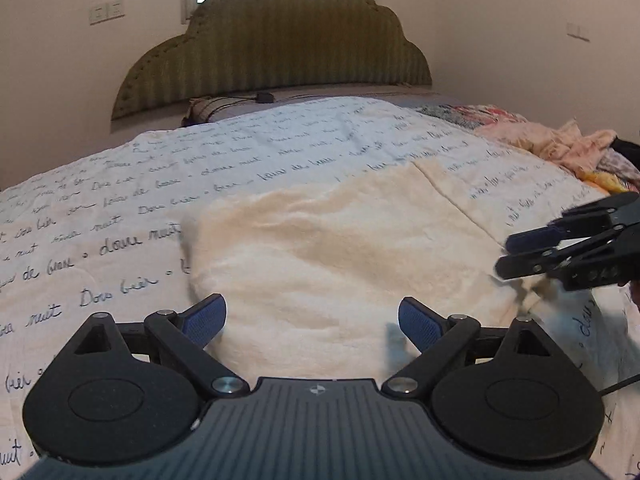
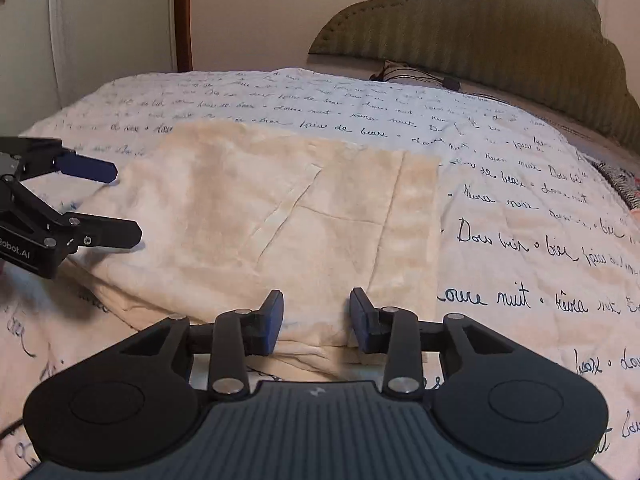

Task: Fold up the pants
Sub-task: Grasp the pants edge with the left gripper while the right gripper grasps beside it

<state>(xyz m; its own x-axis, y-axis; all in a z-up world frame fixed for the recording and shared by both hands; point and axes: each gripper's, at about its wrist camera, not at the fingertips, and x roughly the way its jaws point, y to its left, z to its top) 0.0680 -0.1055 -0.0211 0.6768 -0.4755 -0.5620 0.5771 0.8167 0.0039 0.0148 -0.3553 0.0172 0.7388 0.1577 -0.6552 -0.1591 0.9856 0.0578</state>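
Note:
Cream fleece pants (image 1: 340,248) lie flat on the bed; they show in the right wrist view (image 2: 280,208) with a slanted pocket seam. My left gripper (image 1: 312,320) is open, jaws wide, just above the near edge of the pants, holding nothing. It also shows in the right wrist view (image 2: 124,204) at the pants' left edge. My right gripper (image 2: 316,316) is open with a narrower gap, over the near hem, empty. It shows in the left wrist view (image 1: 506,256) at the pants' right edge.
A white bedspread (image 1: 120,216) with black script covers the bed. A green padded headboard (image 1: 276,52) stands at the back. A heap of floral clothes (image 1: 576,148) lies at the right. A dark cable and box (image 2: 450,82) rest near the pillow.

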